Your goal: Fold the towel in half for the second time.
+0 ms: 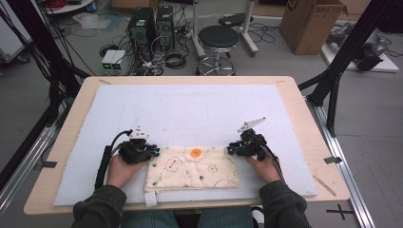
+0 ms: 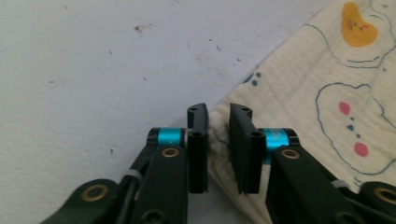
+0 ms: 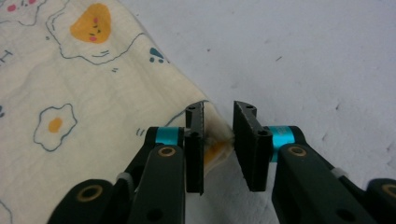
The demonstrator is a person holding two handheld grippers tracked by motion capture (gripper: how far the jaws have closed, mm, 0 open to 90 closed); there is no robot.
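High view: folded cloth (image 1: 192,168) on pale mat (image 1: 190,114), left gripper (image 1: 151,153) at its far-left corner, right gripper (image 1: 231,149) at far-right corner. Left gripper view: corner sits btwn jaws of left gripper (image 2: 218,122), gap each side, not yet pinched. Right gripper view: same for right gripper (image 3: 218,122), corner btwn jaws, not clamped. Step looks like grasping both corners; next needs jaws fully closing on fabric, then lifting together

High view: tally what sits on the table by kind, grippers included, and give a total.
Grippers: 2, the left gripper and the right gripper
Printed cloth: 1
White mat: 1
Total: 4
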